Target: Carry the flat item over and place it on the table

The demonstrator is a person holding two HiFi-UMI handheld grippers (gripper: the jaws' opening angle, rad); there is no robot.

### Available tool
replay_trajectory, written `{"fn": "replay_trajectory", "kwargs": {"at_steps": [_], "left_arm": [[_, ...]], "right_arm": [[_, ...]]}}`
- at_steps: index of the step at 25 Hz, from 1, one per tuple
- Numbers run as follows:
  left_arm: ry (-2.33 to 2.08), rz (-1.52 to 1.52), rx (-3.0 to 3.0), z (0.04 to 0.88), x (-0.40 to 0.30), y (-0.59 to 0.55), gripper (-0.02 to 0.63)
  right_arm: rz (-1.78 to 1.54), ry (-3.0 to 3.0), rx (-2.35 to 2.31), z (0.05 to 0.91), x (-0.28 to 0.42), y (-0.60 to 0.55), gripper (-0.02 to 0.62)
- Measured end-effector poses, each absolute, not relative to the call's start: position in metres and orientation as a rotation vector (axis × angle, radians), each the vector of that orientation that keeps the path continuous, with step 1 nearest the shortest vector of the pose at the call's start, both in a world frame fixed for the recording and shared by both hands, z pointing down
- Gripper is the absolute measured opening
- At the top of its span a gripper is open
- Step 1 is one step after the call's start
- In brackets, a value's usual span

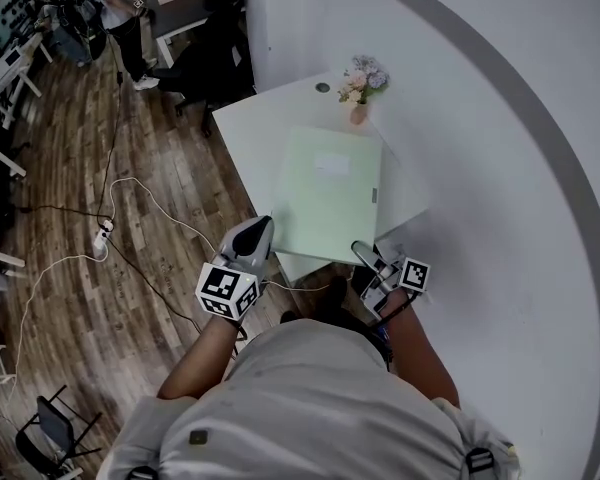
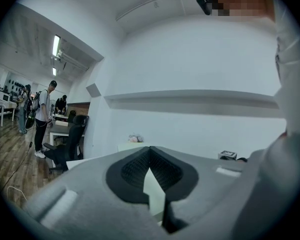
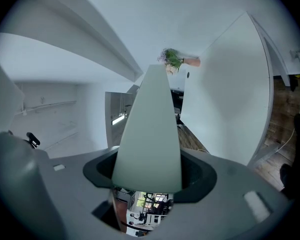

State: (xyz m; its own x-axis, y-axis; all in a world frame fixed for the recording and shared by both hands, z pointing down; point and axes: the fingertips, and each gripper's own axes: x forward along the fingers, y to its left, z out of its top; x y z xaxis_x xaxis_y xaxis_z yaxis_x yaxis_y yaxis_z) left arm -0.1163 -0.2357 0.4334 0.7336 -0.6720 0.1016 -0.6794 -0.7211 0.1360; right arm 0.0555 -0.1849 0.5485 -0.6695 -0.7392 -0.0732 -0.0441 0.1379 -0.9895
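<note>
The flat item (image 1: 325,193) is a pale green rectangular board, held level over the white table (image 1: 248,128) with its near edge past the table's front edge. I cannot tell whether it touches the tabletop. My left gripper (image 1: 263,230) grips its near left corner, and my right gripper (image 1: 365,258) grips its near right corner. In the left gripper view, a pale sliver of the flat item (image 2: 154,191) shows between the shut left gripper (image 2: 149,156) pads. In the right gripper view, the flat item (image 3: 149,129) runs out from the right gripper (image 3: 147,179), clamped between its jaws.
A small vase of flowers (image 1: 361,85) stands at the table's far edge, just beyond the board. A white wall (image 1: 500,168) curves along the right. On the wooden floor at the left lie cables and a power strip (image 1: 101,238). A person (image 1: 115,13) and office chairs are far off.
</note>
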Motion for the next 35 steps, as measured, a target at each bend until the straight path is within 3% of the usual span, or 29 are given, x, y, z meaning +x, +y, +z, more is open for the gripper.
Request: {"fn": "replay_trajectory", "kwargs": {"at_steps": [12,35], "left_arm": [[-1.159,0.092,2.728,0.441,-0.115,-0.246,0.000],[-1.191,0.227,2.526,0.516,-0.047,-0.344,0.000]], "right_arm": [[-1.640,1.876,-0.743,0.565,0.067,-0.208,0.301],[-1.874,1.889,-0.774,0.651,0.131,-0.299,0.301]]}}
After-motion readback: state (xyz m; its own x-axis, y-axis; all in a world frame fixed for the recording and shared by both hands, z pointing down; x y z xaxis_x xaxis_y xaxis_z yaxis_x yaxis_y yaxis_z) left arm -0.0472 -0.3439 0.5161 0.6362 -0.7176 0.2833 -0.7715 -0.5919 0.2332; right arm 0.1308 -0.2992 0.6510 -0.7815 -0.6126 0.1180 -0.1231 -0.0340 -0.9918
